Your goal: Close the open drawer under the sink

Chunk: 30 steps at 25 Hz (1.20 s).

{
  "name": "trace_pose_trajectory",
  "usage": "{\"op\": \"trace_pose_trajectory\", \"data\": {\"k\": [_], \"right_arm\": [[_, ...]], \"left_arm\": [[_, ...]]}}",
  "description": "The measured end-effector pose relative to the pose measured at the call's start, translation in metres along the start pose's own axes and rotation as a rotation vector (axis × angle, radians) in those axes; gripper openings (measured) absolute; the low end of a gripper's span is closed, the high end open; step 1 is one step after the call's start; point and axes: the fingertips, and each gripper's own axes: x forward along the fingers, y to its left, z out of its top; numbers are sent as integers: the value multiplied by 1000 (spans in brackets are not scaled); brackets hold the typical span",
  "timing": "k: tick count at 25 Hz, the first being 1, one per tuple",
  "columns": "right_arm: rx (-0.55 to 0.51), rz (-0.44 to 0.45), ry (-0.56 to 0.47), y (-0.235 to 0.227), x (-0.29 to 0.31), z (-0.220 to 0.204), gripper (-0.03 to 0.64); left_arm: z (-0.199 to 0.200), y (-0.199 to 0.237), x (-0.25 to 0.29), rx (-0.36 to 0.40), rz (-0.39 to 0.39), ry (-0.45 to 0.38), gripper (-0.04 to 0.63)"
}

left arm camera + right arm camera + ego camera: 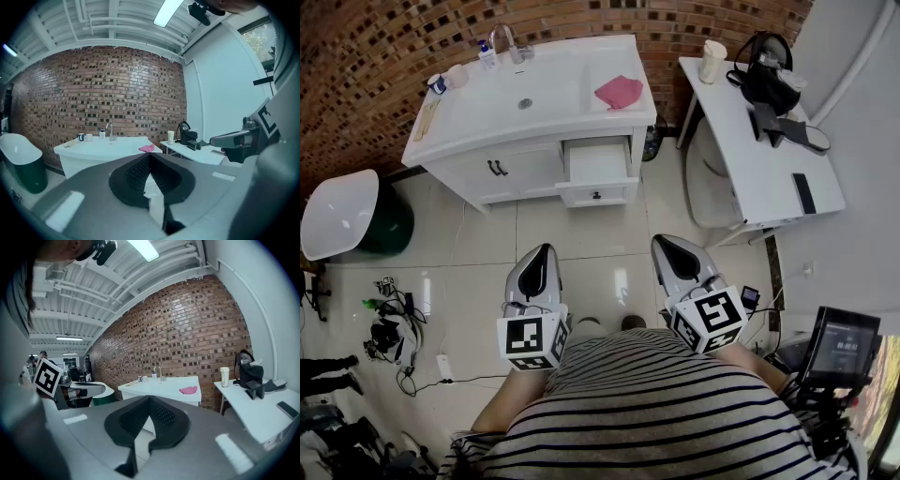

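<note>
I am holding my left gripper [544, 251] and right gripper [664, 244] clenched empty, well short of the sink [525, 94]. The drawer [597, 169] is hanging open below the sink's right end; pushing off-centre, I am risking jamming it crooked.

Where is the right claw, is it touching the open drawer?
Apart. The head view shows a stretch of bare floor between the right claw and the open drawer.
</note>
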Motion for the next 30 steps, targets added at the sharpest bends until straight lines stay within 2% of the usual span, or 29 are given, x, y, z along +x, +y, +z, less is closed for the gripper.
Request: {"op": "trace_pose_trajectory", "data": {"k": [8, 14, 20, 26, 30], "right_arm": [[19, -6, 12, -35, 40, -16, 0], [22, -40, 27, -61, 103, -18, 2], [49, -70, 68, -87, 198, -17, 0], [80, -124, 122, -109, 257, -48, 2], [82, -141, 150, -123, 268, -87, 1]], "left_arm": [[-14, 20, 47, -4, 21, 28, 17], [-14, 46, 114, 3, -28, 55, 17], [-2, 93, 213, 16, -102, 97, 17], [-11, 106, 285, -5, -197, 131, 17], [-22, 107, 317, -46, -190, 108, 17]]}}
